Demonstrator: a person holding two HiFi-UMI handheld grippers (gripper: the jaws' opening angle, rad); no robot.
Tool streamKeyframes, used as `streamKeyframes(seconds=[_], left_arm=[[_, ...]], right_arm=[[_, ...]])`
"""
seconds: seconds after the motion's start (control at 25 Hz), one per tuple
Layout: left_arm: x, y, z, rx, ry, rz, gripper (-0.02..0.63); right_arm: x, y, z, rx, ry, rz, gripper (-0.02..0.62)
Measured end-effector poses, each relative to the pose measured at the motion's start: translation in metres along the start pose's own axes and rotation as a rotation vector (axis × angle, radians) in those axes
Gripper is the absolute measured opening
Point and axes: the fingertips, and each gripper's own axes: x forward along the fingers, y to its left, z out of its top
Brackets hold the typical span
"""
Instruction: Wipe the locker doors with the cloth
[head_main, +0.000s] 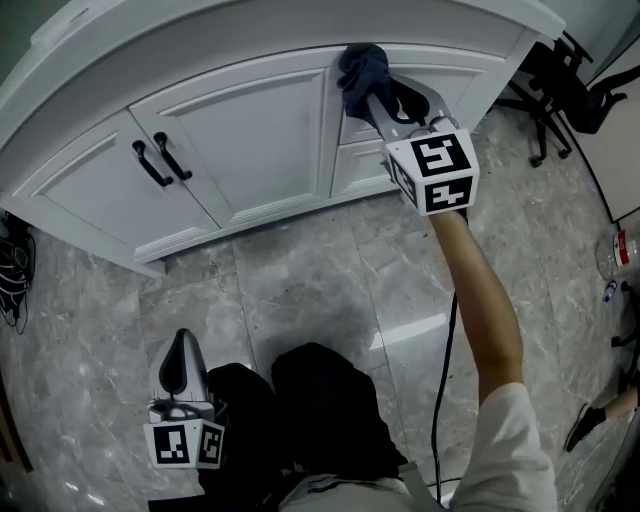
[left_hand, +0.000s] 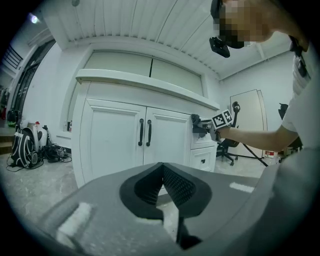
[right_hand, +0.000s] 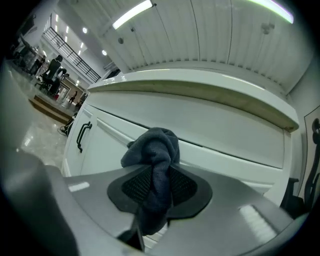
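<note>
A white cabinet fills the top of the head view, with a double door (head_main: 250, 140) bearing two black handles (head_main: 160, 160). My right gripper (head_main: 366, 92) is shut on a dark blue cloth (head_main: 362, 66). It holds the bunched cloth against the top drawer front, just right of the doors and under the countertop edge. In the right gripper view the cloth (right_hand: 156, 152) hangs between the pads of that gripper (right_hand: 160, 172), close to the white panel. My left gripper (head_main: 183, 345) hangs low by the person's legs, jaw tips together and empty. The left gripper (left_hand: 162, 167) faces the doors (left_hand: 145, 137) from a distance.
Drawers (head_main: 360, 165) sit to the right of the doors. A black office chair (head_main: 560, 90) stands at the cabinet's right end. Cables and bags (head_main: 12, 265) lie at the left, a backpack (left_hand: 22, 147) among them. The floor is grey marble tile (head_main: 330, 290).
</note>
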Motion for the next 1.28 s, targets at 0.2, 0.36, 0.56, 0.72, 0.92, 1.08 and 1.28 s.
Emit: streamKeyframes(seconds=[0.2,0.36,0.56,0.72,0.92,1.08,1.28], left_arm=[[0.002,-0.003,-0.001,0.005,0.008,0.004,0.002],[0.000,-0.003,-0.002,0.006,0.013,0.010,0.002],[0.000,-0.005,0.000,0.010,0.010,0.007,0.002],[0.001,-0.007,-0.003,0.011,0.017,0.001,0.002],[0.003,-0.013,-0.003,0.012,0.015,-0.013,0.002],[-0.002,-0.010,0.000,0.014,0.012,-0.004,0.002],[-0.003,-0.007,0.002,0.017,0.004,-0.002,0.002]], right_arm=[[-0.005,-0.024,-0.005,-0.064,0.036,-0.015,0.092],[-0.013,-0.057,-0.019,-0.090,0.070,-0.076,0.092],[-0.034,-0.124,-0.050,-0.048,0.130,-0.225,0.092],[-0.054,-0.186,-0.082,0.002,0.195,-0.356,0.091],[-0.056,-0.195,-0.086,-0.062,0.228,-0.359,0.091],[-0.062,-0.200,-0.088,-0.026,0.226,-0.392,0.091],[-0.079,-0.169,-0.061,-0.019,0.143,-0.364,0.091]])
